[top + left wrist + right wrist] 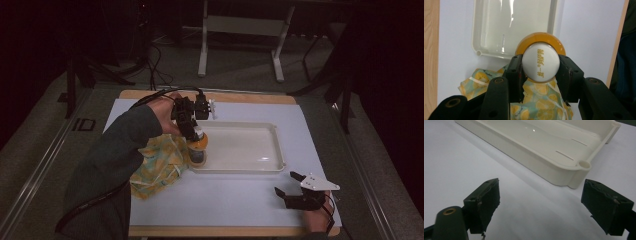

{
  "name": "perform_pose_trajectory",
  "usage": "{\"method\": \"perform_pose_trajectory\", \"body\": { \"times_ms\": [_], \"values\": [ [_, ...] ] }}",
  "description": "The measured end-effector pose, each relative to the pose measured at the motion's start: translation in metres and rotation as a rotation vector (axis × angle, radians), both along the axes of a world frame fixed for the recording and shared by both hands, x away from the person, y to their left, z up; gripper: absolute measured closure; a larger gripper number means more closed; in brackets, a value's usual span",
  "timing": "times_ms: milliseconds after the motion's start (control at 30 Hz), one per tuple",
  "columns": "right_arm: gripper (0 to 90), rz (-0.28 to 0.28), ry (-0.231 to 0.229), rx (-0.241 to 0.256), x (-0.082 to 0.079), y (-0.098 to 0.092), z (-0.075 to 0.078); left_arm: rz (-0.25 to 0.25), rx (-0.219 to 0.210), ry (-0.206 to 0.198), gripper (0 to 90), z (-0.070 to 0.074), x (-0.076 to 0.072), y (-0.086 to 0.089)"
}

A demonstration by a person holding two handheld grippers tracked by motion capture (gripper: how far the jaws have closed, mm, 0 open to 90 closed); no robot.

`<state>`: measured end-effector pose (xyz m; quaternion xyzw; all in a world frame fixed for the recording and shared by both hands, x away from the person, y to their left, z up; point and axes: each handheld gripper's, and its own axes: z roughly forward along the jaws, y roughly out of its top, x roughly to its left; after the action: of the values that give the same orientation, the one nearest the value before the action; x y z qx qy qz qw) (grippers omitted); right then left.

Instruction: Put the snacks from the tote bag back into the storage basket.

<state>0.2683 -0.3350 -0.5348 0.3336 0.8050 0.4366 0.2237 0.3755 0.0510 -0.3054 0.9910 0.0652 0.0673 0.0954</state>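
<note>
Near the tabletop's front right corner, the right gripper (289, 183) rests with jaws wide apart, holding nothing. Mid-table, the cream tray (272, 145) lies empty on a white mat (230, 195). At the tray's left end, the left gripper (194, 131) is clamped on a white-capped orange bottle (540, 61) above a lemon-print cloth (157, 167).

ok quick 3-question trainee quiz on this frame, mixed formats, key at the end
1. True or false: the right gripper is holding something.
2. What lies directly beside the white tray on its left? A) patterned cloth B) sponge C) plate
3. Fill in: the left gripper is shut on the bottle's white ____.

Key
1. False; its jaws stand open above the bare mat.
2. A
3. cap
</note>
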Motion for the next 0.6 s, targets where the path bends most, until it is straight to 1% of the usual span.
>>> {"method": "perform_pose_trajectory", "body": {
  "times_ms": [267, 333, 433, 600],
  "values": [
    [15.0, 0.001, 0.001, 0.0, 0.0, 0.0, 0.0, 0.001, -0.003, 0.001, 59.2, -0.005, 0.0, -0.009],
    [15.0, 0.002, 0.0, -0.001, 0.0, 0.0, 0.0, -0.007, -0.004, 0.001, 59.2, -0.007, 0.001, -0.011],
    [15.0, 0.001, 0.0, 0.0, 0.0, 0.0, 0.0, -0.006, 0.006, 0.004, 59.2, -0.01, 0.001, -0.015],
    [15.0, 0.001, 0.0, 0.0, 0.0, 0.0, 0.0, -0.003, 0.006, 0.004, 59.2, -0.013, 0.003, -0.019]
  ]
}}
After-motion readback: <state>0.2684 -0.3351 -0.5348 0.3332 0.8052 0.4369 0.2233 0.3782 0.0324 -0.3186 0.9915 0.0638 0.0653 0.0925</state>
